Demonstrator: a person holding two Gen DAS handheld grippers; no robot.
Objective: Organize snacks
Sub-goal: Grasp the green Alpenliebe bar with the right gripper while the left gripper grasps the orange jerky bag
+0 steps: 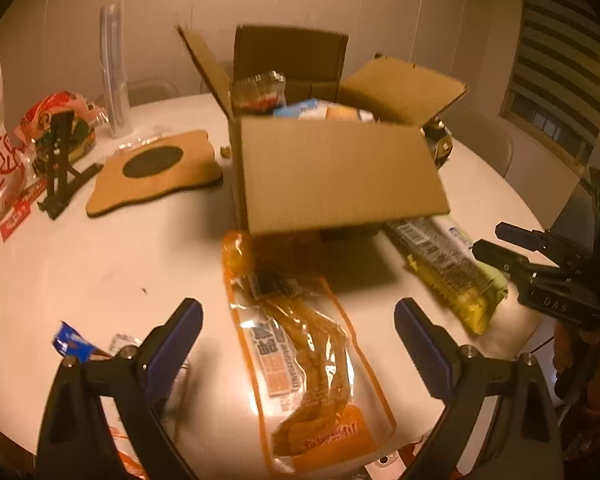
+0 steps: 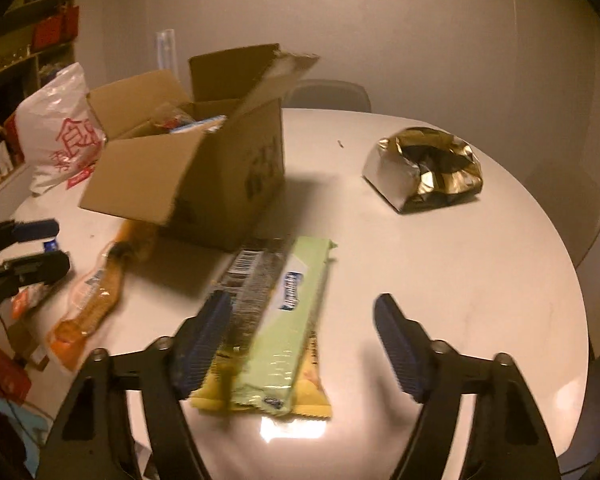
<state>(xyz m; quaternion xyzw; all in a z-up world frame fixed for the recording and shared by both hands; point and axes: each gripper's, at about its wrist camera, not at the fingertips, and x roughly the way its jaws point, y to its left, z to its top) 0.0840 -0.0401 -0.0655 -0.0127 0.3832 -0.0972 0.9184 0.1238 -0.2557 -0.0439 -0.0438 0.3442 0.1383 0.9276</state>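
Observation:
An open cardboard box (image 1: 332, 172) (image 2: 204, 184) with several snacks inside stands mid-table. In front of it lies an orange-edged clear snack pouch (image 1: 304, 364) (image 2: 96, 300); my left gripper (image 1: 298, 344) stands open over it, one finger on each side, pads apart from it. To the right lie a pale green packet (image 2: 288, 320) and a yellow packet (image 1: 452, 276) stacked together. My right gripper (image 2: 304, 340) (image 1: 500, 248) hangs open above them, its left finger beside the packets' edge, nothing pressed.
A gold foil bag (image 2: 424, 172) sits at the table's right. A white plastic bag (image 2: 60, 128), a red snack bag (image 1: 66, 128), a black stand (image 1: 58, 164) and a cork mat (image 1: 156, 168) lie left. Small wrappers (image 1: 76, 344) sit near the front edge.

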